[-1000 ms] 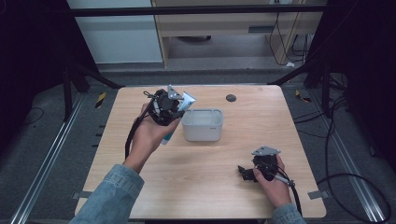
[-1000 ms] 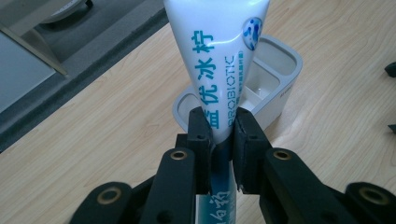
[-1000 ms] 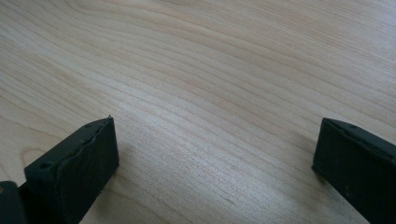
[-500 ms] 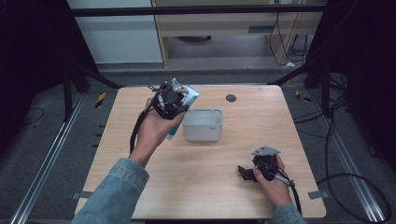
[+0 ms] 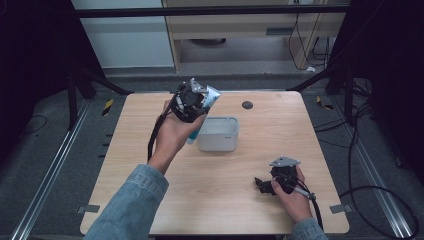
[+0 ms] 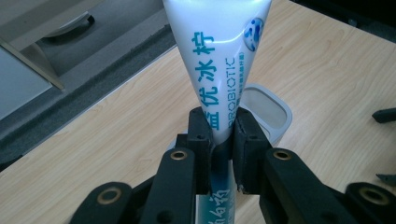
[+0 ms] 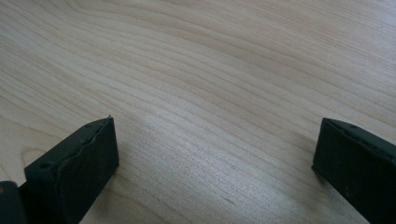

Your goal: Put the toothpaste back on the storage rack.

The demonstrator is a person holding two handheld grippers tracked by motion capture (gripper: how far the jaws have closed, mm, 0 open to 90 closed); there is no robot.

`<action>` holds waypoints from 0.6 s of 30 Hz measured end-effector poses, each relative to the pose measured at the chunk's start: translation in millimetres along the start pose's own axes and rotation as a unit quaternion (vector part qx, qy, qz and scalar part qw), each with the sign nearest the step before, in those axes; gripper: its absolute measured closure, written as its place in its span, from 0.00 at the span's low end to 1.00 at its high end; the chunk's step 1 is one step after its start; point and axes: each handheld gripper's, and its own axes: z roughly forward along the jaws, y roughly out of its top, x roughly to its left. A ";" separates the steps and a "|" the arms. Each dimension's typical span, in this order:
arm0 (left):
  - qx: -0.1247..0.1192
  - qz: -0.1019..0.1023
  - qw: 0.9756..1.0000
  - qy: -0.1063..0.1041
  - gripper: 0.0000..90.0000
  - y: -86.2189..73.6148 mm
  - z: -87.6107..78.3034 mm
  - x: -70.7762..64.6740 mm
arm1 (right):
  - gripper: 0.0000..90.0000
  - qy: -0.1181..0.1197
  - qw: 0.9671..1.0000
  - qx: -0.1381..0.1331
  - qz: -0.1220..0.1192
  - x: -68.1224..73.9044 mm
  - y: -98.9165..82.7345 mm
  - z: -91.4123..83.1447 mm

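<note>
A white toothpaste tube (image 6: 219, 70) with teal lettering is pinched in my left gripper (image 6: 223, 140), whose jaws are shut on its narrow lower part. In the high view the left gripper (image 5: 192, 102) is held up over the table's far left, just left of a white rectangular box (image 5: 218, 134), and the tube (image 5: 210, 96) sticks out toward the upper right with its teal end (image 5: 192, 135) below the hand. My right gripper (image 5: 260, 184) rests low at the near right of the table, open, with bare wood between its jaws (image 7: 215, 154).
The wooden table (image 5: 150, 150) has a small dark round spot (image 5: 247, 105) near its far edge. The white box (image 6: 266, 107) lies open just past the tube. Black frame legs and cables (image 5: 370, 150) surround the table.
My left hand has carried the tube a little up and to the right, closer to the white box. The right hand has stayed put.
</note>
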 end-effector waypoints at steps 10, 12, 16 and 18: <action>-0.020 -0.005 1.000 0.002 0.88 7.4 8.2 5.7 | 0.00 0.001 1.000 0.000 0.001 0.0 0.1 0.0; -0.024 -0.003 1.000 0.003 0.88 8.6 10.4 5.8 | 0.00 0.001 1.000 0.000 -0.001 -0.3 0.3 0.2; -0.032 -0.011 0.999 -0.001 0.88 10.0 19.2 5.8 | 0.00 0.002 1.000 -0.001 -0.001 -0.3 0.4 0.2; -0.036 -0.012 0.999 0.001 0.87 11.4 23.1 6.7 | 0.00 0.001 1.000 -0.001 -0.001 -0.3 0.3 0.3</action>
